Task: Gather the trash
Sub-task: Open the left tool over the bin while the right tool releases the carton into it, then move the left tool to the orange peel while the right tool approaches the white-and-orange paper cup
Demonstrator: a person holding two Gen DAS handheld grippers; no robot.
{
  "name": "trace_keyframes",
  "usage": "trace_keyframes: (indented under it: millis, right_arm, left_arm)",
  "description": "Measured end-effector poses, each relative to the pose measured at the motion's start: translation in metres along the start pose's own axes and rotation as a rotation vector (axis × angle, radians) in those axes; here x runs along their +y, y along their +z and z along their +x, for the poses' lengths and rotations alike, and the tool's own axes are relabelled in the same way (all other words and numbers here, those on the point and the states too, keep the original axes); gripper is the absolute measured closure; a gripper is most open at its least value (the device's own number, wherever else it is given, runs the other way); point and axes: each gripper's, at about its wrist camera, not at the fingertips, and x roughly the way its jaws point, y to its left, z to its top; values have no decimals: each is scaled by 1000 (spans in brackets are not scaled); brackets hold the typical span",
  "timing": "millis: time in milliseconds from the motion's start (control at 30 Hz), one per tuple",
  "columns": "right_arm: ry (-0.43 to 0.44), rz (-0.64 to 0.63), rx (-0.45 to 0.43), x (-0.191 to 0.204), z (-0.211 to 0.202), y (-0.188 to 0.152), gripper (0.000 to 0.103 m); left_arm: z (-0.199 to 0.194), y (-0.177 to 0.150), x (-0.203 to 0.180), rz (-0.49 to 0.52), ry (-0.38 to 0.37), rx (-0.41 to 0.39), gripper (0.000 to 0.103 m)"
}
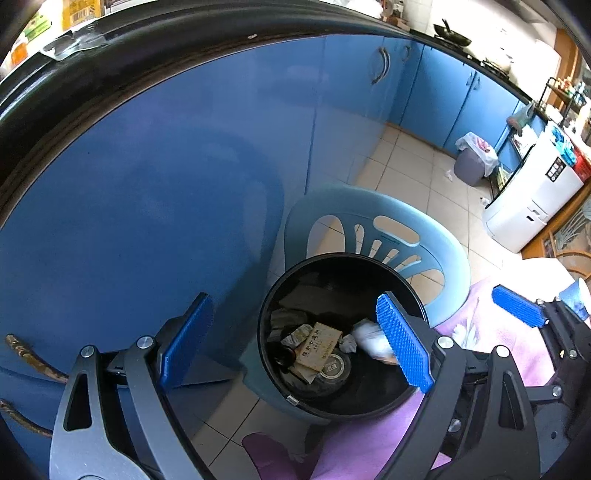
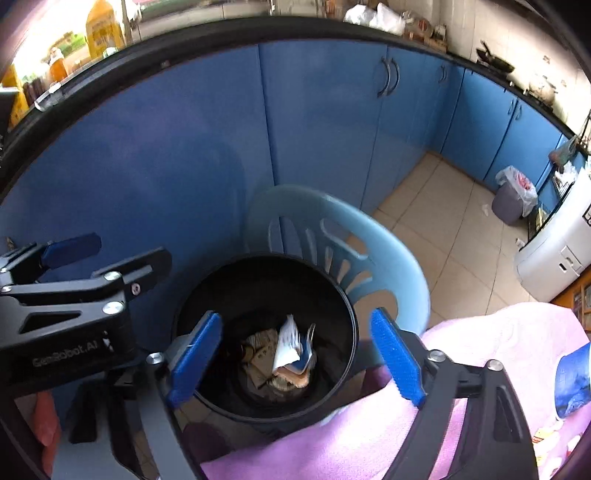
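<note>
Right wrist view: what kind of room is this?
Most likely a home kitchen: blue cabinet doors with metal handles under a dark countertop, a black wok on the stove, and beige floor tiles.

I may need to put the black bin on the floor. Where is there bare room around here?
Bare tiled floor lies between the blue cabinets, the pale blue chair and the white appliance. It is crowded near the grey bin, with scraps beside it, and around the black bin, hemmed by chair and pink cloth.

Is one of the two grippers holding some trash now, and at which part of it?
Nothing is held. The left gripper and right gripper are both open above the black bin; the trash lies inside.
</note>
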Motion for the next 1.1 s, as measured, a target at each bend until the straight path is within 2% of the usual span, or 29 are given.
trace_keyframes:
  millis: [233, 433, 767, 900, 1000, 1100]
  right_arm:
    - [-72, 27, 9, -14, -20, -19, 22]
    - [-165, 103, 21, -51, -60, -63, 21]
    - [-364, 289, 58, -124, -136, -166, 21]
    - [-399, 389, 66, -157, -160, -202, 21]
    - [-426, 450, 65, -186, -174, -225, 21]
    - [-444, 498, 55, -218, -181, -233, 21]
  left_arm:
    - [-8, -4, -10, 15, -24, -6, 14]
    - [-19, -24, -40, 74, -77, 10, 14]
    - [-40, -90, -127, 267, -195, 78, 14]
    - [-49, -128, -174, 383, -260, 128, 9]
    - [-58, -150, -207, 487, -267, 122, 8]
    - [-64, -158, -231, 538, -287, 120, 8]
